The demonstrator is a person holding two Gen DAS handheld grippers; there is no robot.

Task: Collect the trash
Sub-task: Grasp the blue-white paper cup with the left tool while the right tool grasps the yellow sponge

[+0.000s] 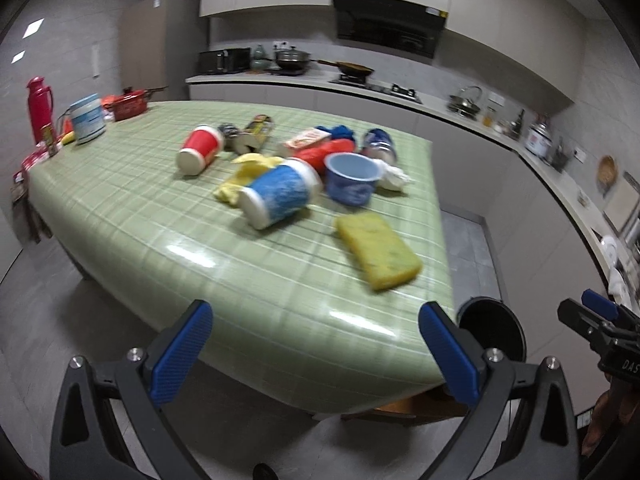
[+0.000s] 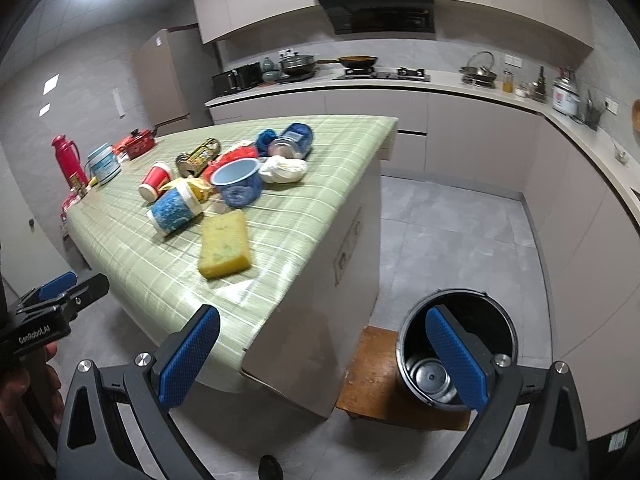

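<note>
A kitchen table (image 1: pixel 120 216) covered by a green plaid cloth is being viewed from two hand-held grippers. The left gripper (image 1: pixel 316 354) is being held spread wide, nothing between its blue pads, short of the table's near edge. The right gripper (image 2: pixel 324 356) is likewise being held spread and empty, beyond the table's corner, above the floor.

Trash is being shown scattered on the cloth. A yellow sponge (image 2: pixel 225 245) is lying nearest the grippers. Behind it, a blue paper cup (image 2: pixel 176 209) is lying on its side, just beside an upright blue bowl (image 2: pixel 237 182). A red paper cup (image 2: pixel 155 181) is lying tipped over farther back, near a crumpled white wad (image 2: pixel 283 170) and a blue can (image 2: pixel 295 140) on its side.

A black trash bin (image 2: pixel 458 354) is standing on a low wooden stool (image 2: pixel 372 376) beside the table's corner, with a metal can (image 2: pixel 426 378) already lying inside it.
</note>
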